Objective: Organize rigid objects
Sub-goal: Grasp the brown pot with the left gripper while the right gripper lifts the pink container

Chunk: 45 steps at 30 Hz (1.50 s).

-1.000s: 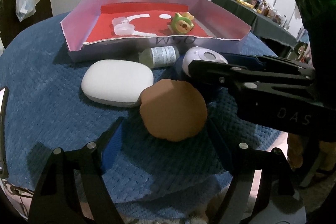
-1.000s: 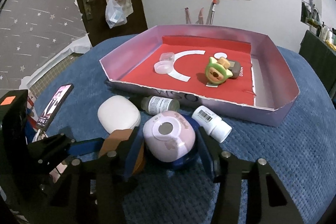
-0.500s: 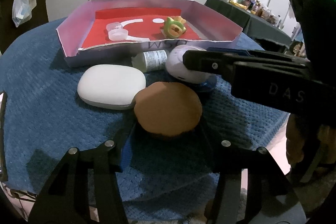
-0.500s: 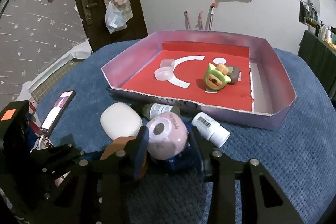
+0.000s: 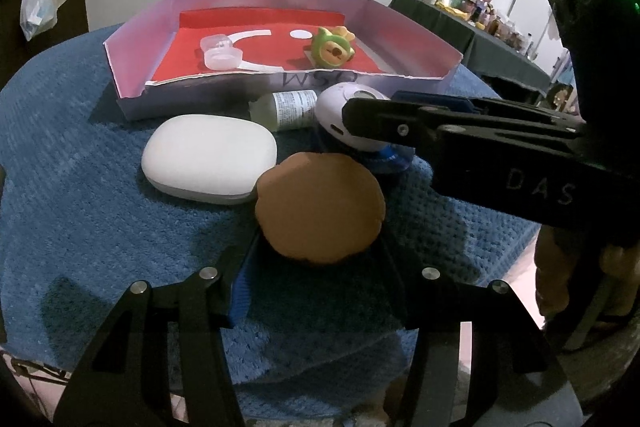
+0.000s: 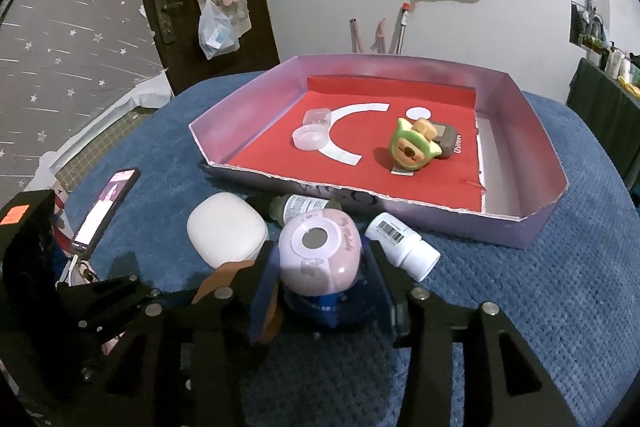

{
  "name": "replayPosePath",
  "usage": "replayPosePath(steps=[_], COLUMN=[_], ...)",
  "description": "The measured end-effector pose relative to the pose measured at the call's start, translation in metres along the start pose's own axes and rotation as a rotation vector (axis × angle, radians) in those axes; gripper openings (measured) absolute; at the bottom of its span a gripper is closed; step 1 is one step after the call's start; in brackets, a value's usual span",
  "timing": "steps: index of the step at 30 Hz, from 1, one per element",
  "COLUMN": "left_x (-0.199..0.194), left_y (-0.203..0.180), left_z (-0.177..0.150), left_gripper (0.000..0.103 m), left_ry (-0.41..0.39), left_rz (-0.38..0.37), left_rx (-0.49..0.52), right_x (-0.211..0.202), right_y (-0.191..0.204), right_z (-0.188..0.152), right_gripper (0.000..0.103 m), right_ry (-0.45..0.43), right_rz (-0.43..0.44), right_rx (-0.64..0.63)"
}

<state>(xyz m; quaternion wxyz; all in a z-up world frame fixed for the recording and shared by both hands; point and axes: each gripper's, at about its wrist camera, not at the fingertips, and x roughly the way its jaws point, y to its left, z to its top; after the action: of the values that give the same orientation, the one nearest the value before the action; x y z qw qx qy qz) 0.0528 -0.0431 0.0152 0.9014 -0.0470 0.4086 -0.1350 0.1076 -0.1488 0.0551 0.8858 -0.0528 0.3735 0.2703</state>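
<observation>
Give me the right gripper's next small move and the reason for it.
Probably lift straight up. The right gripper has its fingers pressed on both sides of the pink round case, which sits on a blue disc on the blue mat. The white pill bottle and the left gripper around the brown disc crowd it sideways. The purple tray lies just beyond.

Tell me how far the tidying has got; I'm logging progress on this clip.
Done: the green toy, a clear lid and a dark block lie in the tray. In hand: left gripper closing around the brown disc, right gripper around the pink case. Left: white case and two bottles.
</observation>
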Motion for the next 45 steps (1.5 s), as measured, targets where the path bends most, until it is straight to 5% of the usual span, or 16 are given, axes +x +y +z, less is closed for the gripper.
replayPosePath(steps=[16,45], left_x=[0.001,-0.031], left_y=[-0.004,0.017], left_z=[-0.001,0.028], left_gripper=[0.052,0.051], left_ry=[-0.016,-0.121], left_rz=[0.025,0.048], left_rx=[0.02,-0.001], right_x=[0.012,-0.03], right_y=[0.003,-0.006], right_z=[-0.001,0.016], right_gripper=[0.052,0.052], right_ry=[0.015,-0.1], right_rz=[-0.011,0.021], right_rx=[-0.014,0.05])
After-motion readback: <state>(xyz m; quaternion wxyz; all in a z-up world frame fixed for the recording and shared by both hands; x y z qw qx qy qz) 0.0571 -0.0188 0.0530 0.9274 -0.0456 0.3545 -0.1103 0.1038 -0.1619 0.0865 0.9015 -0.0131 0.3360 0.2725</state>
